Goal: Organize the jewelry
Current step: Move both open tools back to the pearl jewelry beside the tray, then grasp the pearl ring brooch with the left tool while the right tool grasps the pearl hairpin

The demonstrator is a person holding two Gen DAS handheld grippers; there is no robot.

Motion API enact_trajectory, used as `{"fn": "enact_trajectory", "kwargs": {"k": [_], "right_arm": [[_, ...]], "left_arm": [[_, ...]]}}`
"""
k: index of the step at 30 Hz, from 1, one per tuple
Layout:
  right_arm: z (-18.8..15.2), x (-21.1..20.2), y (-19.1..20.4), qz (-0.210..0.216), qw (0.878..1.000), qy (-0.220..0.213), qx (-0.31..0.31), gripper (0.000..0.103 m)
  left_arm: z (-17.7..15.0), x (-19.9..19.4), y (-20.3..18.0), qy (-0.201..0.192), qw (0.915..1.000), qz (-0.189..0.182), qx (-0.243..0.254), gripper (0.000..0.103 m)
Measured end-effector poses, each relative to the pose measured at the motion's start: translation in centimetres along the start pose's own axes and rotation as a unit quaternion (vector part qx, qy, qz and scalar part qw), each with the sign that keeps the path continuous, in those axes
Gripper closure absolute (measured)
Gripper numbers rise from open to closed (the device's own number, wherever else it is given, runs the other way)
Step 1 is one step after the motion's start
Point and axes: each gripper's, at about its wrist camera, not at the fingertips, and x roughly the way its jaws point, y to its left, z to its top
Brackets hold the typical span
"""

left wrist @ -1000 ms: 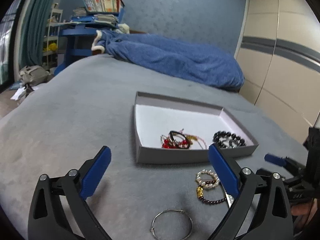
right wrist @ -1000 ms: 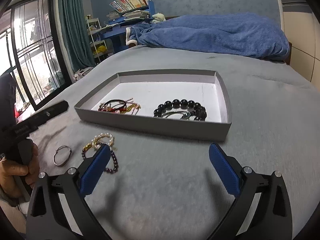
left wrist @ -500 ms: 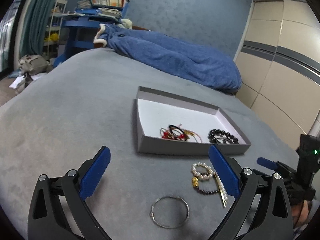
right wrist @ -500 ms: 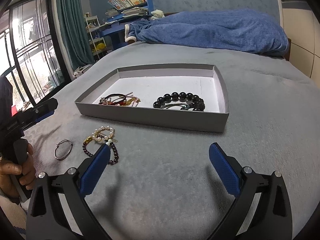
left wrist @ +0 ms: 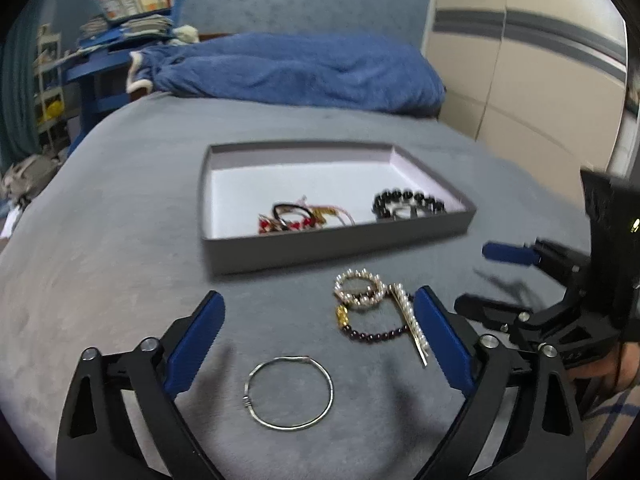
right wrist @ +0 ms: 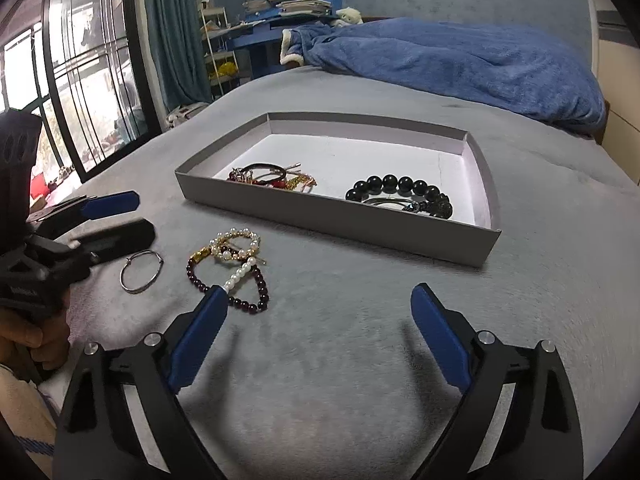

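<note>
- Left gripper hangs spread wide, empty, above the silver bangle on the grey bed.
- Right gripper is likewise wide apart, holding nothing.
- Pearl bracelet, pearl hair clip and garnet bracelet lie tangled beside the bangle.
- Grey tray beyond holds a black bead bracelet and red-gold cords.

We see a grey box that is white inside, on a grey bed. In it lie black beads and red and gold strings. Outside lie a silver ring, white pearls and dark red beads. The blanket is blue. Both tools have blue tips.
</note>
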Motion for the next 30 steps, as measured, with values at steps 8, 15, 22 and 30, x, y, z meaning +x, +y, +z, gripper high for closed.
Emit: {"fn": "enact_trajectory", "kwargs": {"k": [8, 15, 22, 30], "right_arm": [[-0.1, 0.2, -0.5, 0.002, 1.000, 0.007, 0.012, 0.011], [-0.1, 0.3, -0.8, 0.005, 1.000, 0.009, 0.019, 0.011], [0.0, 0.3, -0.9, 0.006, 1.000, 0.008, 0.019, 0.011], [0.0, -0.3, -0.4, 0.006, 1.000, -0.004, 0.009, 0.011]], "left_arm": [[1.0, 2.9, -0.5, 0.043, 0.9987, -0.024, 0.012, 0.030], [1.5, 5.3, -2.2, 0.078, 0.9956, -0.020, 0.049, 0.034], [1.2, 5.6, -1.6, 0.084, 0.9952, -0.036, 0.035, 0.063], [0.7, 2.1, 0.9, 0.003, 0.9988, -0.035, -0.034, 0.063]]}}
